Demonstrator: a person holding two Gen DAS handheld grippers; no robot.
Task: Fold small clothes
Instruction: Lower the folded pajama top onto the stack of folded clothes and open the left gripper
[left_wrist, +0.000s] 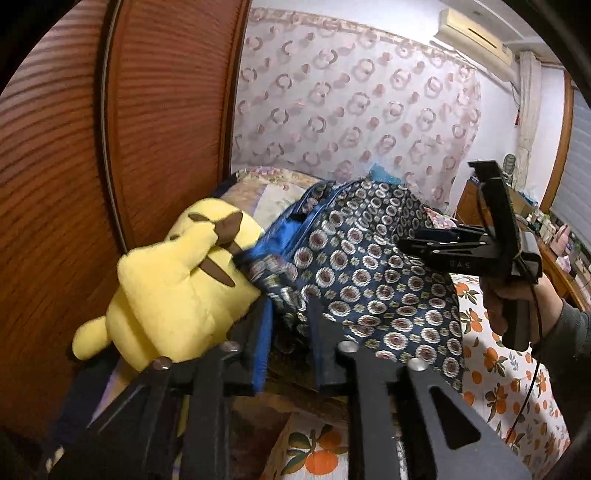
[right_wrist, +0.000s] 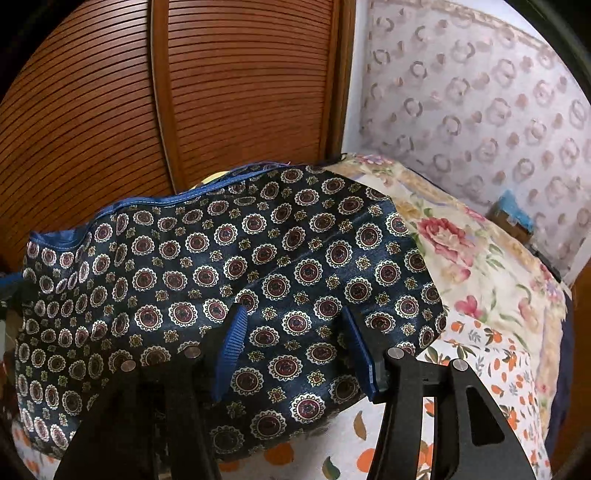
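Observation:
A small dark navy garment (right_wrist: 207, 273) with a medallion print and a bright blue lining is held up above the bed; it also shows in the left wrist view (left_wrist: 373, 280). My left gripper (left_wrist: 290, 314) is closed on its left edge, the cloth bunched between the blue pads (left_wrist: 263, 347). My right gripper (right_wrist: 291, 321) has its blue pads (right_wrist: 231, 350) spread apart, and the garment drapes over them. In the left wrist view the right gripper (left_wrist: 413, 243) reaches into the cloth's right side, held by a hand.
A yellow plush toy (left_wrist: 173, 284) lies left of the garment against a slatted wooden wardrobe door (right_wrist: 229, 81). The bed has an orange-print sheet (left_wrist: 506, 387) and a floral pillow (right_wrist: 461, 240). A patterned curtain (left_wrist: 351, 103) hangs behind.

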